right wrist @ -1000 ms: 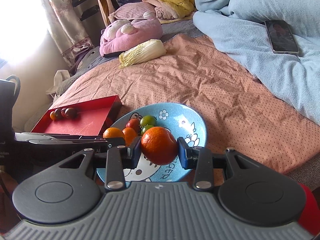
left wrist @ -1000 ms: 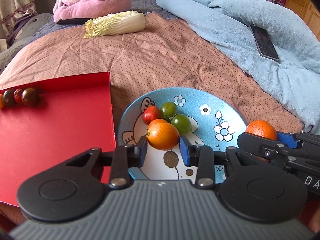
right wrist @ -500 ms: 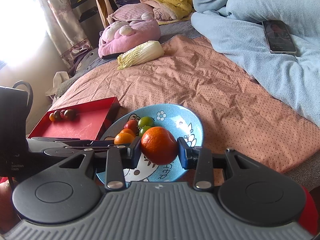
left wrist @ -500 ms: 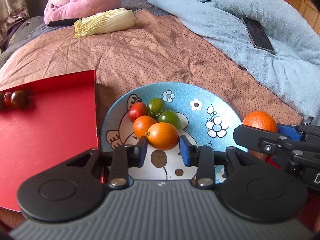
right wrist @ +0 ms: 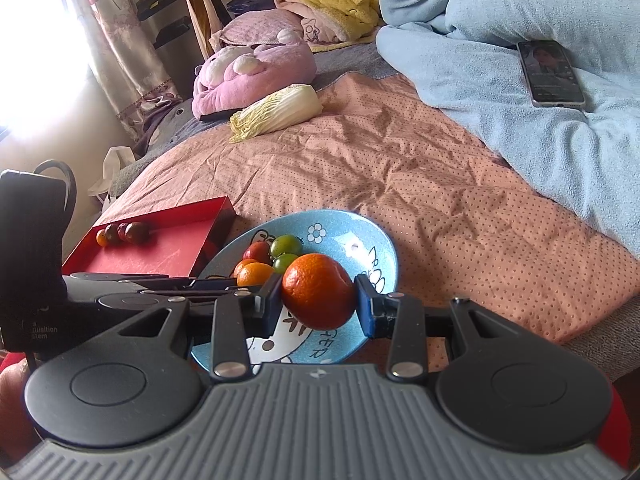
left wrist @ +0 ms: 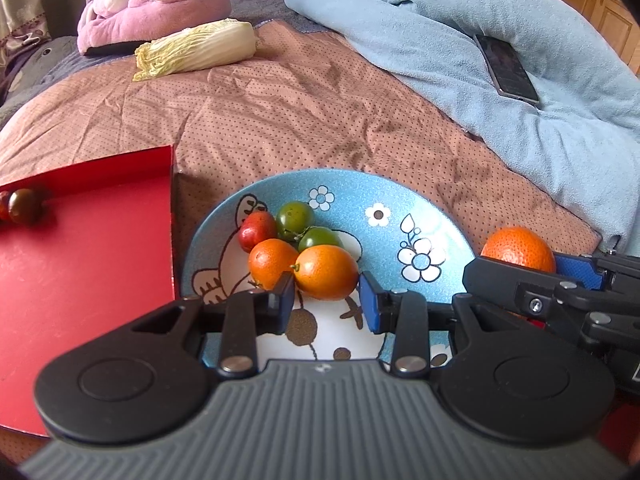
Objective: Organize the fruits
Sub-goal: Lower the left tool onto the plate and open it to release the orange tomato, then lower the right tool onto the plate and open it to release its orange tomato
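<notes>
red tray: flat glossy red rectangular tray (left wrist: 92,264) on the bed, far left, just beside the plate; bare except for its far edge
small tomatoes on tray: three small round dark red-brown and orange cherry tomatoes (right wrist: 122,233) in a row against the tray's far rim
left tongs: black left tongs with blue pads (left wrist: 326,298), low over the near half of the plate; jaws parted, astride the near end of the oval fruit; left pad looks close to or touching it, right pad shows a gap; not clamped
oval fruit: smooth oval orange kumquat-like fruit (left wrist: 326,272) lying on the plate, between the left tongs' pads
plate: round blue ceramic plate with cartoon and white flower print (left wrist: 400,200) on the pink dotted bedsheet (left wrist: 300,120)
rest of pile: second orange oval fruit (left wrist: 272,262), one red cherry tomato (left wrist: 258,232), two green cherry tomatoes (left wrist: 295,216), all clustered touching at plate's left-centre
right tongs: black right tongs with blue pads (right wrist: 318,304), closed on the mandarin, held above the plate's near right part
mandarin: round dimpled orange mandarin (right wrist: 318,296), pinched on both sides, clear of the plate
background left: pale napa cabbage (left wrist: 196,50), pink plush cushion (left wrist: 152,4) behind it
background right: light blue fleece blanket (left wrist: 500,60) with a dark smartphone (left wrist: 506,68) lying on it
</notes>
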{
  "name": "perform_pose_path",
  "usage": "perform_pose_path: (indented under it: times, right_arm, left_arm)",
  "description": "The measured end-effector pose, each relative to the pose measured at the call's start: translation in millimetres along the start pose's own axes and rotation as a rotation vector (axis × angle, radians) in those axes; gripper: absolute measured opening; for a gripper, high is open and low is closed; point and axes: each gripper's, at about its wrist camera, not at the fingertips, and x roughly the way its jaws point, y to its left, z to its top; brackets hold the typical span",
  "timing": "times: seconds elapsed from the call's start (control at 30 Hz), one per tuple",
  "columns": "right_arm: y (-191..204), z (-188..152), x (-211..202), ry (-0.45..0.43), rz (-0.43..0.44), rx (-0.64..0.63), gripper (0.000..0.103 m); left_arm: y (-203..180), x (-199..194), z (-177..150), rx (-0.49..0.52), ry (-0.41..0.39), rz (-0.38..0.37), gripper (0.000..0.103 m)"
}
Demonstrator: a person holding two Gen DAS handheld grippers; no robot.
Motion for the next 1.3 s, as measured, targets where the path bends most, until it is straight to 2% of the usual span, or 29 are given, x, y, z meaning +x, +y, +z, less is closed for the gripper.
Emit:
perform_pose_path:
  times: [0.37, 0.5, 0.87, 1.3]
  right_arm:
    - [-2.1, -0.8, 0.7, 0.001, 0.0, 0.003, 0.043]
    - [-1.9, -2.3, 3.4, 0.007, 0.001, 0.007, 0.043]
    - [8.3, -2.9, 10.5, 0.018, 0.022, -0.007, 0.043]
    - [24.4, -2.6, 26.1, 0.043, 0.036, -0.038, 0.043]
  left_arm:
    - [1.7, -3.3, 4.5, -0.02, 0.0, 0.01, 0.039]
    - [1.9, -9.4, 8.4, -0.03, -0.013, 0.02, 0.049]
    - [16.0, -34.4, 16.5, -0.052, -0.068, 0.115, 0.049]
    - [45.6, -42.8, 7.9, -0.106, -0.065, 0.149, 0.049]
